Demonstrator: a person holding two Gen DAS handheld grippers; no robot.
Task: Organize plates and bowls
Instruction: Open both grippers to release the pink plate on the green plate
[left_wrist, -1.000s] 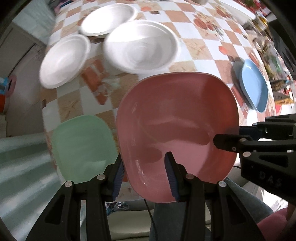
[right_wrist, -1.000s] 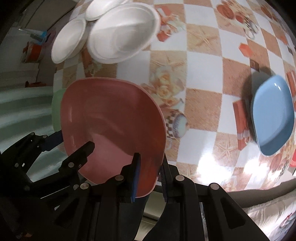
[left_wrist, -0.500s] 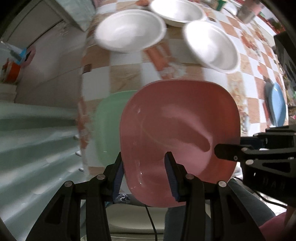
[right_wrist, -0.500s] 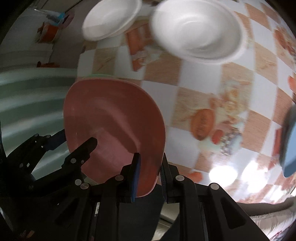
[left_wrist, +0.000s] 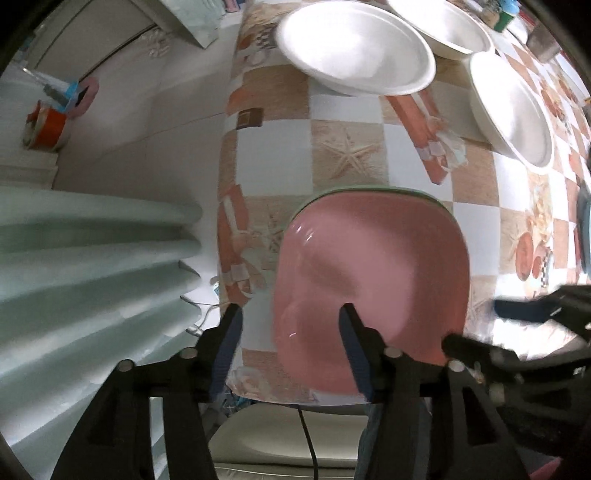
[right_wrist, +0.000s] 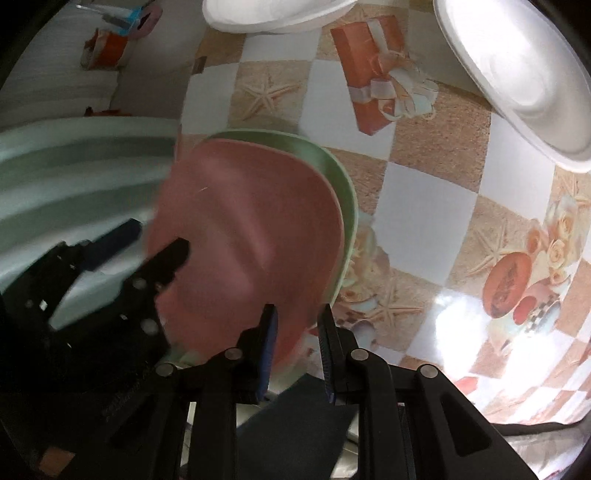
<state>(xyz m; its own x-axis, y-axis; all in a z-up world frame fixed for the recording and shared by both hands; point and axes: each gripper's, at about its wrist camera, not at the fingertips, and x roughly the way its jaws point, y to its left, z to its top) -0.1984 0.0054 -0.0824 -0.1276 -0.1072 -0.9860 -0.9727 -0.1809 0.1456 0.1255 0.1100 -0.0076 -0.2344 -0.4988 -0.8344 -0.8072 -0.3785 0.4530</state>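
The pink plate (left_wrist: 369, 273) sits nested on the green plate (right_wrist: 332, 177) at the table's (left_wrist: 273, 147) near corner. It looks stiff, light and glossy, likely slippery – best pinched at the rim. Left gripper (left_wrist: 290, 350) spread wide; right gripper (right_wrist: 297, 350) parted around the rim, grip unclear

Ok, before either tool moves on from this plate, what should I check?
1. Pink plate nested on green plate: ok, green rim shows around the far side.
2. Left tool released: ok, fingers spread, with a gap beside the rim.
3. Right tool released: cannot tell, the rim lies between blurred fingers.
4. Stack fully on table: cannot tell, the near rim sits close to the edge.
5. White bowls clear of both tools: ok.
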